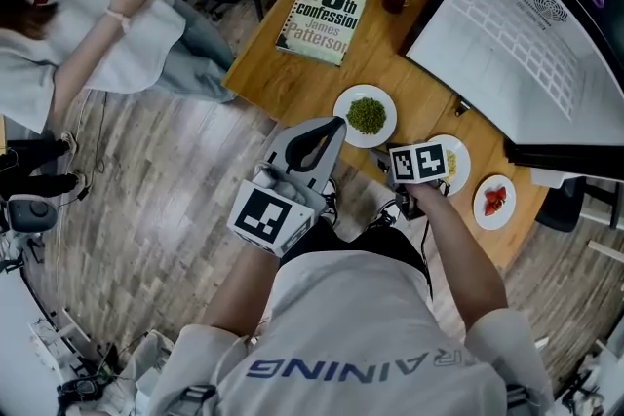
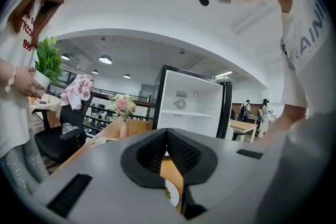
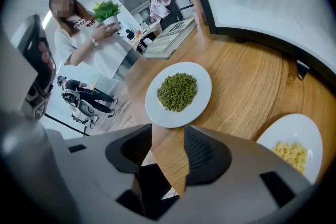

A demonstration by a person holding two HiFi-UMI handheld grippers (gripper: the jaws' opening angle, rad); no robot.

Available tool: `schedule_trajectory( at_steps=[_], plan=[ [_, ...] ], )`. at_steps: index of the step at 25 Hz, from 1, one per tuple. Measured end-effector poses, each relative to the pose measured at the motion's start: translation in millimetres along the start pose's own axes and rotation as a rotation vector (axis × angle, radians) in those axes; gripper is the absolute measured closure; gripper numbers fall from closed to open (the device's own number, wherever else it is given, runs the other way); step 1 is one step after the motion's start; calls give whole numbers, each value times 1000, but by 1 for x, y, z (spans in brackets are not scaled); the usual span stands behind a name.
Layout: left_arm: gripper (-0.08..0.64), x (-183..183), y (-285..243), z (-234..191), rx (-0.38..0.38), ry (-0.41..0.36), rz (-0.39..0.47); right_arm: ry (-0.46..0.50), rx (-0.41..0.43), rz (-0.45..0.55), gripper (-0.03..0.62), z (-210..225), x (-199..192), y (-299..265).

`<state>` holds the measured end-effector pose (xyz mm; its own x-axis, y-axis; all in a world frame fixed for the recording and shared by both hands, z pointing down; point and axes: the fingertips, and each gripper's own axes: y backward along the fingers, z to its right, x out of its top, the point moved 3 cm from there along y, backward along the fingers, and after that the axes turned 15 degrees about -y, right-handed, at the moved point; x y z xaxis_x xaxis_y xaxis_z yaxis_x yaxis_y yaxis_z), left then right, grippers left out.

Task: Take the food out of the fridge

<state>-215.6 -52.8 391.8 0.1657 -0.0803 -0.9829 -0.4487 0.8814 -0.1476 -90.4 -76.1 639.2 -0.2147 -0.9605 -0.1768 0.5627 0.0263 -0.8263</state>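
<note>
Food (image 1: 367, 115) sits plated on the counter (image 1: 292, 78), outside the fridge (image 2: 191, 107), so the right hand-held gripper (image 3: 168, 136), spread and empty, should withdraw without nudging rims; the left hand-held gripper (image 2: 166, 139) is pressed together.

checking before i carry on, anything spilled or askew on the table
Nothing stands out. The peas plate, corn plate and red-food plate all sit flat on the table, with no food spilled.
</note>
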Motion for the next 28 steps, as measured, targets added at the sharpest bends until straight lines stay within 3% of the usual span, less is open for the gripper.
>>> schedule_trajectory(
  at_steps=[1, 2, 3, 11, 21, 28],
  plan=[
    [552, 1, 0, 0, -3, -1, 2, -13, 1, 34, 415, 0, 3, 7],
    [552, 2, -1, 1, -8, -2, 5, -21, -1, 83, 523, 0, 7, 15],
    [552, 4, -2, 1, -13, -4, 9, -24, 0, 139, 563, 1, 12, 25],
    [552, 32, -18, 15, -82, -47, 59, 14, 144, 576, 572, -17, 40, 132],
    [552, 79, -48, 40, -211, -118, 160, 72, 103, 1028, 572, -36, 53, 280],
    [552, 108, -62, 54, -275, -169, 215, 86, 41, 1216, 572, -39, 44, 357]
  ],
)
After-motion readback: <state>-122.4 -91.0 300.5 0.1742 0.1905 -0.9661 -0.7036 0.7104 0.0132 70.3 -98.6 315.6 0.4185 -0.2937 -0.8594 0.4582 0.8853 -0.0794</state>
